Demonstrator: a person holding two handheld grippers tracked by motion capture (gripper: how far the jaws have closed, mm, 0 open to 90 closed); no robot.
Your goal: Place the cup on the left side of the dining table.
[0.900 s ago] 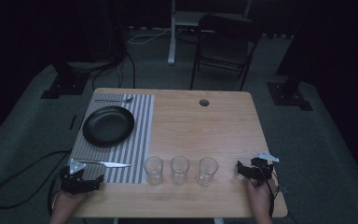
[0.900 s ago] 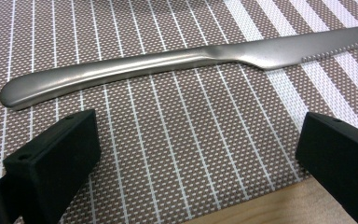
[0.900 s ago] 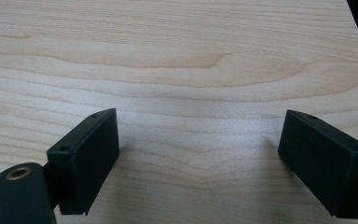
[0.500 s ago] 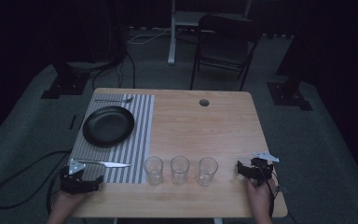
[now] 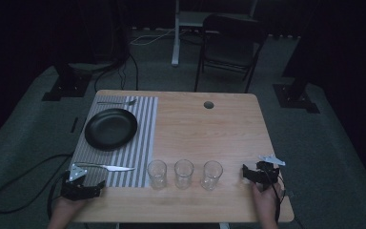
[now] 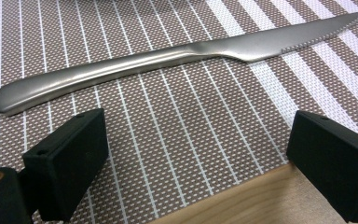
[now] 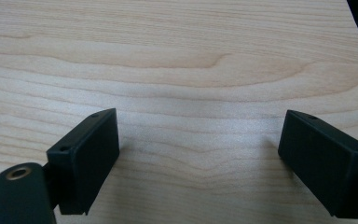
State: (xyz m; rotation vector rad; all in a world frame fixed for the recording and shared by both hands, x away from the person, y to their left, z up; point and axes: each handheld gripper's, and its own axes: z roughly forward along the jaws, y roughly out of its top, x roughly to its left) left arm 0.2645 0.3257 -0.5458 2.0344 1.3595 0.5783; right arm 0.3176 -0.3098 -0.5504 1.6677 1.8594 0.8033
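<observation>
A light wooden counter (image 5: 205, 129) carries a striped placemat (image 5: 136, 148) along its left side, and a black plate (image 5: 110, 128) sits on the mat's far half with a fork (image 5: 116, 102) lying just beyond it at the mat's far edge. A metal knife (image 5: 109, 167) lies on the near part of the mat, its blade pointing toward the counter's middle. Three clear glasses (image 5: 184, 173) stand in a row near the front edge, just right of the mat, each a little apart from the next. The left gripper (image 5: 82, 186) rests at the near left corner, held by the person's left hand (image 5: 64, 212); in the left gripper view its jaws stand wide apart with nothing between them, over the mat's near edge, and the knife (image 6: 168, 58) lies just beyond their tips, untouched. The right gripper (image 5: 259, 174) sits at the near right, to the right of the last glass and apart from it, with the right hand (image 5: 266, 205) behind it. In the right gripper view its jaws are spread wide over bare wood (image 7: 191, 70), gripping nothing. A dark chair (image 5: 228, 45) stands on the floor beyond the counter.
</observation>
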